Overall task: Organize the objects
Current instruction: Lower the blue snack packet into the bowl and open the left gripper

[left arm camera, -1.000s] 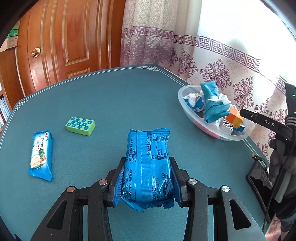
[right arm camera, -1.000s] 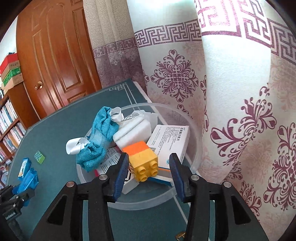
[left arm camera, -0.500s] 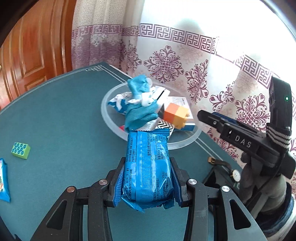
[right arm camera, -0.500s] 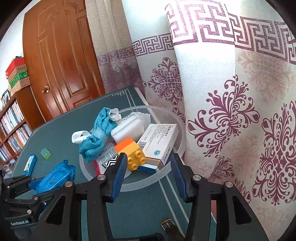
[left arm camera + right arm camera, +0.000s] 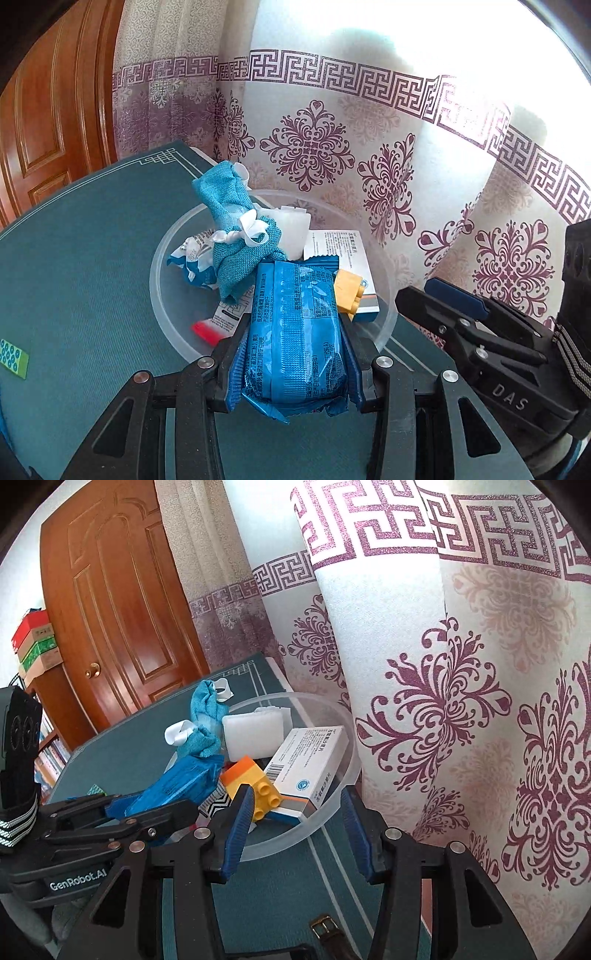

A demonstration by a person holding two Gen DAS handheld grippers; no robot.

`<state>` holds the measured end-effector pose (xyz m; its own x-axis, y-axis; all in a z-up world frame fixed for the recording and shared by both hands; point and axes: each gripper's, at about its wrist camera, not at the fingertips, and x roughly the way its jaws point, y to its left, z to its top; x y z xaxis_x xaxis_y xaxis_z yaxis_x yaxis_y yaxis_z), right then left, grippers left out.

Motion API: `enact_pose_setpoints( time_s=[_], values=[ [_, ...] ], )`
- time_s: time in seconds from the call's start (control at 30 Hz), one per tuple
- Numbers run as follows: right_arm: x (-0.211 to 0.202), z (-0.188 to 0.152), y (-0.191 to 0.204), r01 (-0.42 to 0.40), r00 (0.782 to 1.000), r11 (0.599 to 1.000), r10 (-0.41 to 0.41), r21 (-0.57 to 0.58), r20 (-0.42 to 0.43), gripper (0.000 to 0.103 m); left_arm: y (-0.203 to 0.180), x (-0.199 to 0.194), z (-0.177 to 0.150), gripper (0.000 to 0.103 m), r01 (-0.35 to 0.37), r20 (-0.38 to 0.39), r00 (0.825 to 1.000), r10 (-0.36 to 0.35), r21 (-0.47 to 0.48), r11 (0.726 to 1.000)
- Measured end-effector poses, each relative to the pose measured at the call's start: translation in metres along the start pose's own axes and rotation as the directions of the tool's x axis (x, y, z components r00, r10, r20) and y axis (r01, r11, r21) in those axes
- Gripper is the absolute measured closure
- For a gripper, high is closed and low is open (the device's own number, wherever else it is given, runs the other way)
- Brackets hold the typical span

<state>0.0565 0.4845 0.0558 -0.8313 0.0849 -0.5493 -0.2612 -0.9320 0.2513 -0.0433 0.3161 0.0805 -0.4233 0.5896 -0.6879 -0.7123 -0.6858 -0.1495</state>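
Observation:
My left gripper [image 5: 293,328] is shut on a blue snack packet [image 5: 295,332] and holds it over the near rim of a clear plastic bowl [image 5: 162,291]. The bowl holds a teal cloth [image 5: 236,229], a white sponge [image 5: 253,734], a white medicine box [image 5: 314,760], an orange and yellow brick [image 5: 251,782] and other packets. My right gripper [image 5: 297,827] is open and empty, just in front of the bowl's [image 5: 332,805] near rim. The left gripper and packet [image 5: 177,782] show at the left of the right wrist view.
The bowl sits near the corner of a teal table [image 5: 74,258], close to a patterned curtain [image 5: 406,166]. A green studded brick [image 5: 13,358] lies at the left. A wooden door [image 5: 118,609] stands behind. A watch strap [image 5: 325,930] lies near the table edge.
My left gripper has carried the blue packet forward, over the bowl's near rim. My right gripper has drawn back a little from the bowl and stays open.

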Motion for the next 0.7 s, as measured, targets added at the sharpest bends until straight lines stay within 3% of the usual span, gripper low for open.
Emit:
enact_pose_setpoints(
  time_s=[0.37,0.53,0.7],
  values=[
    [0.000,-0.002,0.006,-0.002,1.000,1.000,0.002,-0.007,-0.002,0.053,0.005,0.011,0.000,0.053,-0.013,0.016,1.000,0.014,-0.006,1.000],
    [-0.004,-0.001,0.006,0.003,1.000,1.000,-0.003,0.000,0.009,0.053,0.014,-0.001,-0.002,0.037,-0.009,0.040,0.999,0.011,-0.034,0.999],
    [-0.006,0.001,0.009,0.004,1.000,1.000,-0.004,0.000,0.011,0.053,0.020,-0.017,-0.005,0.030,-0.023,0.071,0.997,0.025,-0.038,0.999]
  ],
)
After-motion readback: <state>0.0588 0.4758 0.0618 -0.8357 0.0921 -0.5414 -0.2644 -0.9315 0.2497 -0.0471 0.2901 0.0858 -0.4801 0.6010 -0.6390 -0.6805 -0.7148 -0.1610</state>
